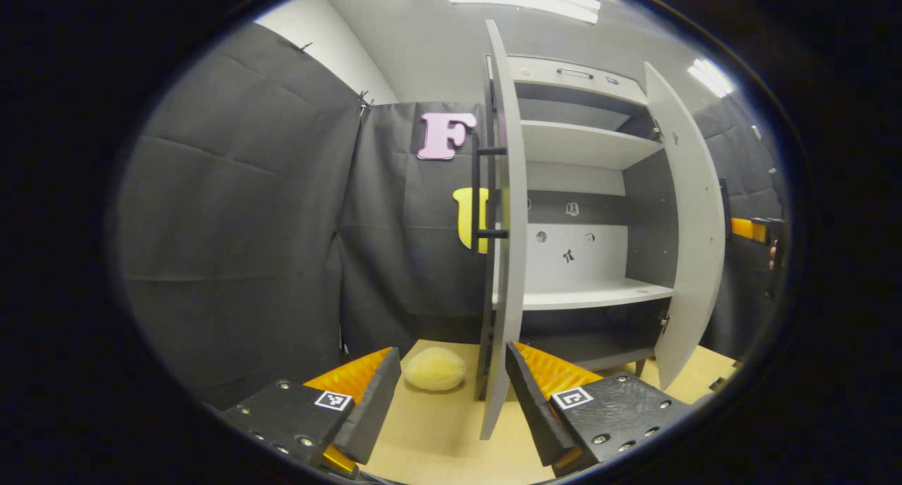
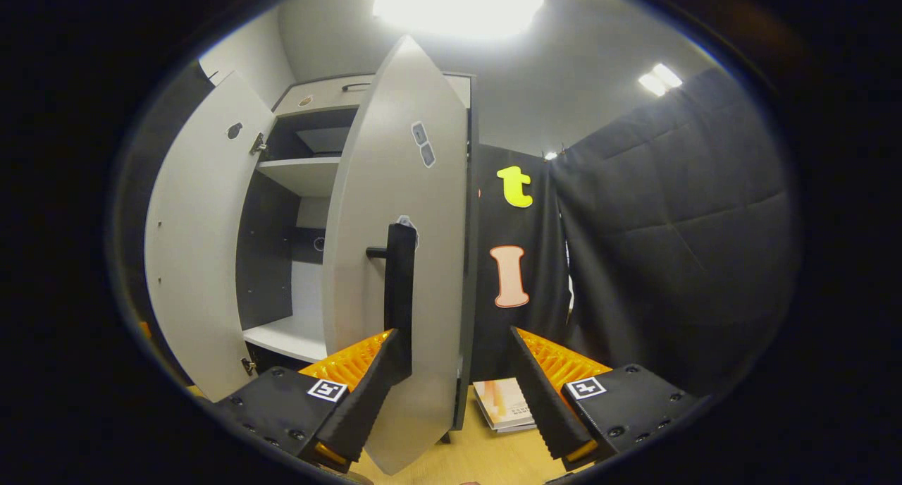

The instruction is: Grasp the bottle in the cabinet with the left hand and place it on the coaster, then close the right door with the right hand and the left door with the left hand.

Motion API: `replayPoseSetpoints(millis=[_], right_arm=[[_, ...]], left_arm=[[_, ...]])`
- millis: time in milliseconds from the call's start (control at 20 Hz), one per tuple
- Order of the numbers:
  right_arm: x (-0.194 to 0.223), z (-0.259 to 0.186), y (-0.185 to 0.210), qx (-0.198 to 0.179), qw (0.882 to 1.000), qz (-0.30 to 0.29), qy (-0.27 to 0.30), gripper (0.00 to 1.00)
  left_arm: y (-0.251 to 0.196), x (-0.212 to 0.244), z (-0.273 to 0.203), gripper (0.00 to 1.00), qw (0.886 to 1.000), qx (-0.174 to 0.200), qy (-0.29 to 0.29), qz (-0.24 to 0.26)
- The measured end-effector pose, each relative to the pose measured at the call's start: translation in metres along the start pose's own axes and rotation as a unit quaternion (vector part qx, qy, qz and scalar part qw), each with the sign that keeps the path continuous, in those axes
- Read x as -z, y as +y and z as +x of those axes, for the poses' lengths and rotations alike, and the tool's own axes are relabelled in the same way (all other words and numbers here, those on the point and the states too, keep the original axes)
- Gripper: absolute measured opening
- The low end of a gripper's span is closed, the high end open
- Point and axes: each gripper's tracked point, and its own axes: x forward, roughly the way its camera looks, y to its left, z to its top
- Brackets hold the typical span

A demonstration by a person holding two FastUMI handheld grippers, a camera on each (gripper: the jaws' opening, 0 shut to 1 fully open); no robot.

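Left gripper point(image 1: 453, 393) wide open, holding nothing, with the left door point(image 1: 509, 259) edge-on between its fingers, near the right one; contact unclear. Cabinet point(image 1: 592, 210) stands open, shelves point(image 1: 585, 295) bare. Right door point(image 1: 694, 231) also open. Round pale-yellow thing point(image 1: 435, 369) on the wooden table point(image 1: 437, 436), just left of the left door. Right gripper point(image 2: 458, 393) wide open, holding nothing; right door point(image 2: 394, 259) and its dark handle point(image 2: 400, 287) just ahead, left finger point(image 2: 366, 393) overlaps the handle's lower end, touch uncertain. Booklets point(image 2: 502, 404) lie on the table between its fingers. Bottle and coaster: cannot tell where they are.
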Motion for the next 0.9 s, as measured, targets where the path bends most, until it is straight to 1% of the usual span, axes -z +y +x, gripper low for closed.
replayPoseSetpoints(millis=[400, 600, 900], right_arm=[[0.008, 0.012, 0.033, -0.027, 1.0, 0.002, 0.006, 0.98], [0.02, 0.009, 0.038, -0.033, 0.999, 0.005, 0.018, 0.98], [0.045, -0.005, 0.033, -0.041, 0.998, 0.007, 0.042, 0.98]], left_arm=[[0.011, 0.006, -0.006, 0.88, 1.0, -0.019, 0.007, 0.008], [0.022, -0.011, -0.007, 0.88, 1.0, -0.025, 0.001, 0.017], [0.033, -0.045, 0.032, 0.88, 0.999, -0.036, -0.016, 0.021]])
